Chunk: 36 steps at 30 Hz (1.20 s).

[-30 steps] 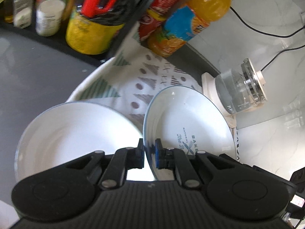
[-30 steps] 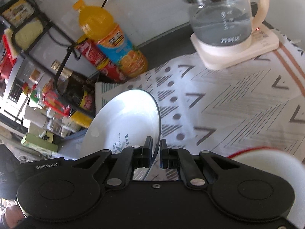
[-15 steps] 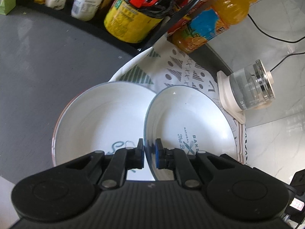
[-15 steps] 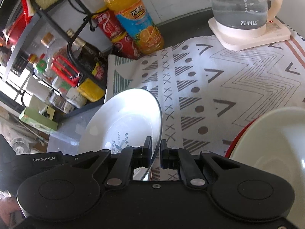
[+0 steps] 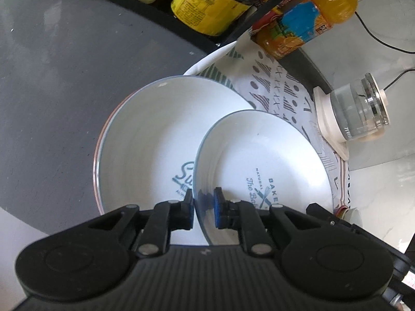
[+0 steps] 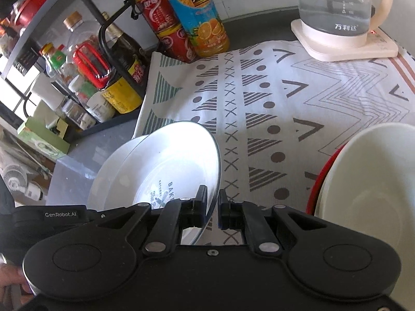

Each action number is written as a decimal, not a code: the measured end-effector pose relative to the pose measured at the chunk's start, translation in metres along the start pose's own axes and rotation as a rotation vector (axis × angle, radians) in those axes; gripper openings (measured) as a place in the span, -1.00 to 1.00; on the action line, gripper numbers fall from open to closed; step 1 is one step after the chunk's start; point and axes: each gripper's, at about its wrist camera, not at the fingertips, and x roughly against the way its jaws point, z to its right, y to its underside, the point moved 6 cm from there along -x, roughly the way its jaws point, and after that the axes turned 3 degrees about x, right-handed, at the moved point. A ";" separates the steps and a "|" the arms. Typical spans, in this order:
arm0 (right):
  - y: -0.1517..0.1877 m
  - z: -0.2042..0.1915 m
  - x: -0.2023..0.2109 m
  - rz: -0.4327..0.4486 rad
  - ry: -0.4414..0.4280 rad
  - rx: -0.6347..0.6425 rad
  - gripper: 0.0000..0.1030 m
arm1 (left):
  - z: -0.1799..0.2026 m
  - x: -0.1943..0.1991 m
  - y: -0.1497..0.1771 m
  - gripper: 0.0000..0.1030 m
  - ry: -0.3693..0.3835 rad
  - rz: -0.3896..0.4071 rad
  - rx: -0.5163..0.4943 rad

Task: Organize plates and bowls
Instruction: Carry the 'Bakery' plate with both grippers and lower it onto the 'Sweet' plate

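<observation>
A: How many dishes do you count?

B: Three. The small white plate (image 5: 262,160) printed "Bake" is held tilted over the larger white plate (image 5: 147,134), which lies on the grey bench (image 5: 52,77) at the edge of the patterned cloth (image 6: 272,98). The third is a cream bowl with a red outside (image 6: 368,176), standing on the cloth well to the right.

A: And the hand-held grippers?

B: Two, both on the small plate's rim, at opposite sides. The right hand-held gripper (image 6: 212,208) is narrow and clamped on the rim. The left hand-held gripper (image 5: 203,211) has its jaws opening: the rim sits between the blue pads (image 5: 218,211), against the left one, with a gap at the right one.

A: What does each view give that the other lacks?

B: Only the right wrist view shows the bowl and the left hand-held gripper's black body with its white lettering. Only the left wrist view shows the larger plate's blue lettering and reddish outer edge; from the right just a sliver of it peeks out behind the small plate.

A: Anything shared?

B: One orange juice bottle (image 6: 197,18), one glass kettle (image 6: 337,13) on its cream base, and the rack of sauce bottles (image 6: 77,72).
</observation>
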 end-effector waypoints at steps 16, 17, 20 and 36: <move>0.006 -0.015 -0.013 -0.002 0.024 0.077 -0.86 | -0.016 -0.002 0.007 -0.72 -0.088 0.024 -0.017; 0.007 -0.018 -0.014 -0.002 0.027 0.087 -0.86 | -0.017 -0.003 0.007 -0.71 -0.097 0.023 -0.016; 0.009 -0.021 -0.018 -0.004 0.040 0.092 -0.86 | -0.020 -0.001 0.004 -0.72 -0.112 0.034 -0.021; 0.015 -0.023 -0.039 -0.029 0.033 0.060 -0.73 | -0.026 0.025 -0.025 -0.70 -0.190 0.107 -0.070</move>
